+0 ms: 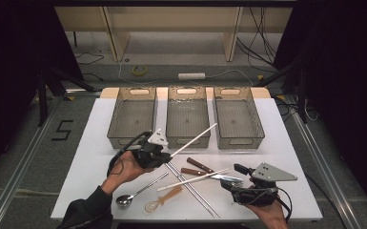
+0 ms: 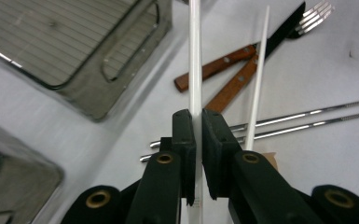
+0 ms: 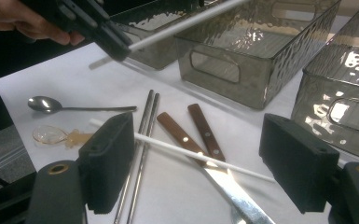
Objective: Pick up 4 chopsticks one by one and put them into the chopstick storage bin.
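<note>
Left tool point(image 1: 168, 156) pinching a white chopstick point(image 1: 194, 140) above the table point(image 1: 95, 157), right tool point(image 1: 236, 176) spread wide.

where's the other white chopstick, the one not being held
The loose white chopstick lies on the table at centre in the high view, slanted across the metal chopsticks and the wooden-handled knife, near the open right gripper.

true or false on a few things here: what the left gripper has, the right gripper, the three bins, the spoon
1. The left gripper is shut on a white chopstick. True.
2. The right gripper holds the fork. False: its jaws stand open above the second white chopstick, holding nothing.
3. The three bins have cutlery in them. False: all look empty.
4. The metal spoon lies on the table. True.
5. Two wood-handled pieces lie side by side. True.
</note>
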{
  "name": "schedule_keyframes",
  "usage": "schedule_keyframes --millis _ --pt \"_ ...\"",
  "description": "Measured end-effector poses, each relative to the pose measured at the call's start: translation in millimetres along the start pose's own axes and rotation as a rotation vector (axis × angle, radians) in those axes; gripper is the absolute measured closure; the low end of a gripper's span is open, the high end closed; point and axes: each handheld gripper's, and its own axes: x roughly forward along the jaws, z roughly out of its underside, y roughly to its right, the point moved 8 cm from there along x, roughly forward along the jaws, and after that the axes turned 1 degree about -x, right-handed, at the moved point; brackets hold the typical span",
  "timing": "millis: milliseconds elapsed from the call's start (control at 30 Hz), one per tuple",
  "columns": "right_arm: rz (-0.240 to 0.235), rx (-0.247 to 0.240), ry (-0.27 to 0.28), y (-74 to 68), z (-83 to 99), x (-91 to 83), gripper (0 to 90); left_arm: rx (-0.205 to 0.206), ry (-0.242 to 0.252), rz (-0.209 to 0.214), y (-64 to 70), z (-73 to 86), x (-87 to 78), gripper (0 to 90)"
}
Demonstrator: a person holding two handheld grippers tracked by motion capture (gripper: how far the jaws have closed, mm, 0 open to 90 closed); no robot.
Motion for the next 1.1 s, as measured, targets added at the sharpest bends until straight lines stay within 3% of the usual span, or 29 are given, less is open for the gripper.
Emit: schedule_keyframes --millis 400,600,867,1100 --pt "0.003 0.006 0.005 1.2 0.3 -1.0 27.3 -0.108 0.09 -0.084 -42.6 -3.5 -25.9 83.7" --pt "0.002 0.008 0.002 1.6 0.9 -1.4 27.3 -0.152 0.101 -0.147 -66.1 -2.8 -33.6 83.6" --pt "0.001 0.013 -0.001 1.8 1.9 -0.6 27.3 -0.245 0.128 -0.229 -109.9 0.3 -42.9 83.6" --pt "-0.007 0.011 -0.001 0.7 1.9 -0.5 27.4 -0.304 0.122 -0.268 -140.5 -0.2 -52.8 83.6"
